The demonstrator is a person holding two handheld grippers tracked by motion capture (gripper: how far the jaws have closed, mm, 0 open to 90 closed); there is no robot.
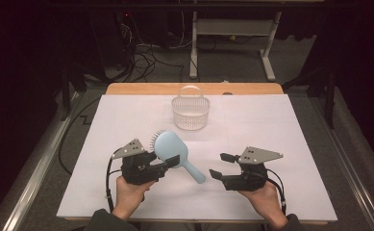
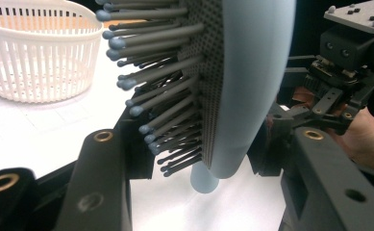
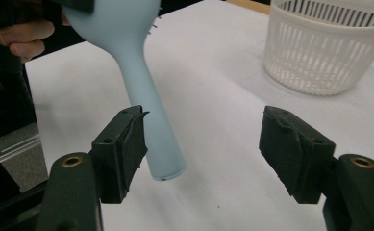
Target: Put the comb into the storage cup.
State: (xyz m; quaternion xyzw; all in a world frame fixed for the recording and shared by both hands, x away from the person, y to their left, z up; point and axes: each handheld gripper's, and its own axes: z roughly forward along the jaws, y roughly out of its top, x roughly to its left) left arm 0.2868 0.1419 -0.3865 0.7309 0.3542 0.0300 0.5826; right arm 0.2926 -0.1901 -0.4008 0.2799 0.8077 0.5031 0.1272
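A light blue hairbrush [image 1: 171, 147] is held off the white table by its oval head, with my left gripper [image 1: 168, 162] shut on it. In the left gripper view the bristles [image 2: 165, 96] point left and the head's smooth back [image 2: 256, 72] faces right, with the left gripper [image 2: 201, 149] clamped across them. The handle [image 1: 194, 171] slants down toward my right gripper [image 1: 218, 165], which stands open a short way off. In the right gripper view the handle [image 3: 153, 120] ends just beyond the left jaw of the right gripper [image 3: 204, 149], with nothing between the pads.
A white slotted basket [image 1: 190, 114] with a hoop handle stands at the back middle of the table, and also appears as the basket [image 2: 35, 57] and the basket [image 3: 329, 48]. White paper [image 1: 280, 139] covers the table.
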